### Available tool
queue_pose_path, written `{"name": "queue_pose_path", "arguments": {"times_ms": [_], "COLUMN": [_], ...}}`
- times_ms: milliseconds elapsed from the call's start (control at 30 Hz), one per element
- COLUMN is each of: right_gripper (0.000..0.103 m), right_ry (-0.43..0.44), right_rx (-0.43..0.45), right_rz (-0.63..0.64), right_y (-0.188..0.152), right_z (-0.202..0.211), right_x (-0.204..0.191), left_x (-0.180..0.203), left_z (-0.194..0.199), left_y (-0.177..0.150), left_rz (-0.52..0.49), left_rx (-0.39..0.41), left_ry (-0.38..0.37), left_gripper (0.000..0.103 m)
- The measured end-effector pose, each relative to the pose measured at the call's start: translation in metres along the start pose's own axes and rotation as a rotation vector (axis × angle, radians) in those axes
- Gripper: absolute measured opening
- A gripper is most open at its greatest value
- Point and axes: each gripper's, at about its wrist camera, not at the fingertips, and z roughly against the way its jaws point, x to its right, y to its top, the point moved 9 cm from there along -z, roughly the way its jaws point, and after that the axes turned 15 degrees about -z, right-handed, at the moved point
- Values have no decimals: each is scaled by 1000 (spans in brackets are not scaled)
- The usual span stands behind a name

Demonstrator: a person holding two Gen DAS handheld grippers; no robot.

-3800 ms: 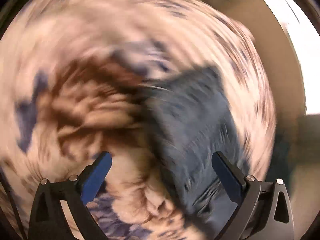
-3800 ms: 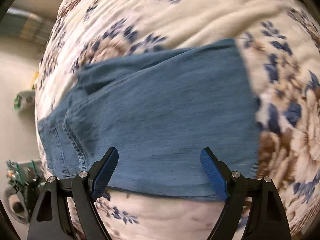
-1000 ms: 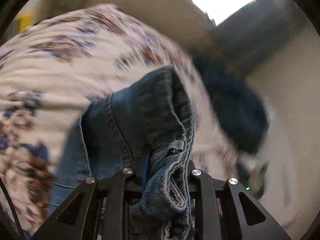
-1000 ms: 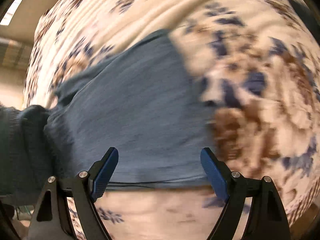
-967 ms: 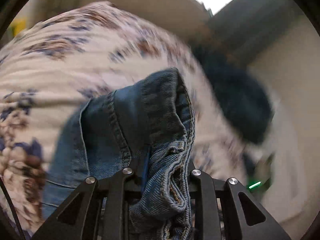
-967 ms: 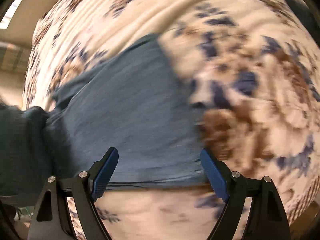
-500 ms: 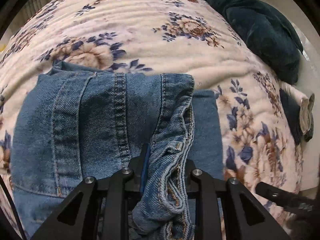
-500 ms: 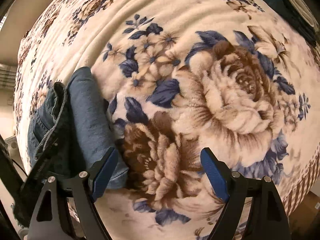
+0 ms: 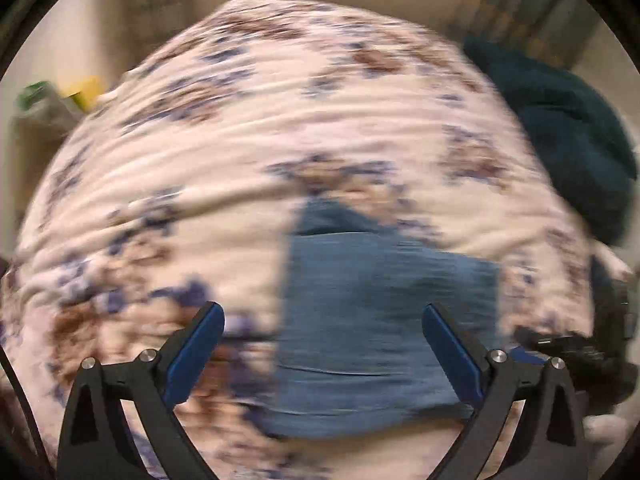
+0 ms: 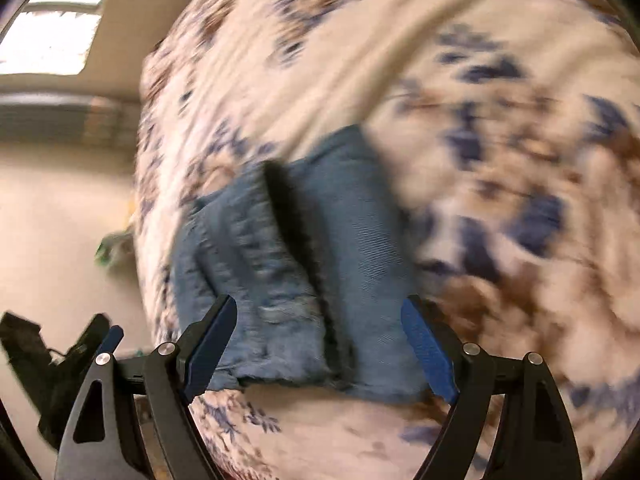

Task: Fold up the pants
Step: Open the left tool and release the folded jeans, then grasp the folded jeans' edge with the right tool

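Floral bedspread with folded pants lying flat.
My left gripper has just sprung apart, releasing the denim it clamped; my right gripper hangs open, empty; fold laid, seemingly near complete.

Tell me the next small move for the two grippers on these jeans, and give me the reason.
Probably bring the right gripper down to press and smooth the top layer. The jeans lie folded on the floral blanket, but a dark gap shows where the upper layer lifts. The left gripper has just been opening, nothing between its fingers; the right is open too.
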Motion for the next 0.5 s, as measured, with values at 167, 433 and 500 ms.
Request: {"name": "queue_pose_path", "arguments": {"times_ms": [167,433,500], "right_gripper": [86,32,16], "right_ry": [-60,-83,-80], "right_rx": [-99,-33,-62], "right_rz": [48,177,170], "right_y": [0,-26,-35], "right_z": [-65,-64,-69], "right_x": [-6,-54,-57], "left_x": [-60,-70,-64], "left_z": [-30,-45,-48], "left_y": [-34,-65,-68], "left_rz": [111,161,166], "left_rx": [-108,-163,-178], "left_ry": [76,96,78], "left_gripper": [101,101,101]}}
